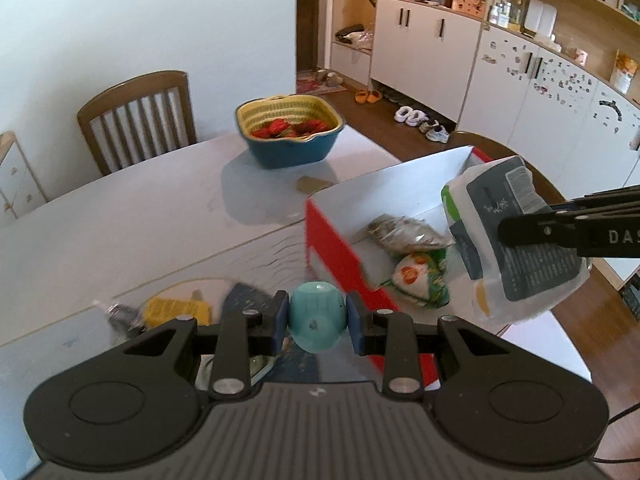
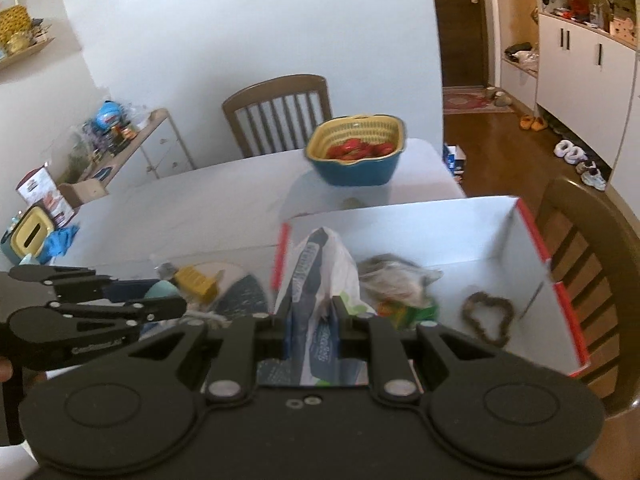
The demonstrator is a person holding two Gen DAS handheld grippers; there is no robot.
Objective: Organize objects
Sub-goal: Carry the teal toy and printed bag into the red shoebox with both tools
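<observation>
While both tools are loaded, the step looks like carry-to-box. Left gripper: blue pads clamped on a small turquoise rounded plastic cup, held above the white table just left of the red-and-white open cardboard box; a yellow packet lies below-left. Box already holds a crumpled silver wrapper and a green snack packet. Right gripper: pinching a white-and-grey plastic pouch, hanging over the box's left end. Next, probably: lower pouch inside, release, then bring cup over the red wall. Blue-and-yellow basket stands well apart, far side.
</observation>
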